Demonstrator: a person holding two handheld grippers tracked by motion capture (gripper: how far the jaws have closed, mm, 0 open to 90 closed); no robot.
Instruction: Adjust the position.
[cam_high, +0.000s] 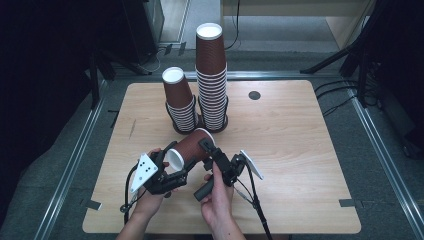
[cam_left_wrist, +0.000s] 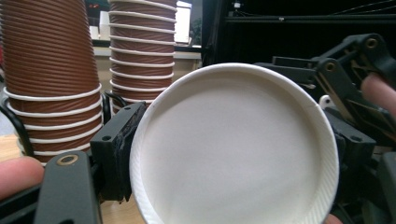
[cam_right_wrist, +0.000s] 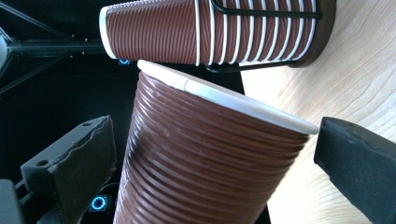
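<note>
Near the table's (cam_high: 300, 150) front edge, the left claw (cam_high: 172, 172) is clamped on the base of a brown paper cup (cam_high: 189, 149) held on its side, the right claw (cam_high: 209, 150) standing open around its body, with two cup stacks (cam_high: 212, 80) beyond.

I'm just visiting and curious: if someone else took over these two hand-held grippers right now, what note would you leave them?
Left gripper: shut on the base end of a brown paper cup, held on its side above the table.
Right gripper: jaws either side of that cup near its rim, a gap showing; looks open.
Two stacks of upturned cups, short stack and tall stack, stand in black holders behind.
Done: one cup in hand.
Left: probably setting it on a stack.
</note>
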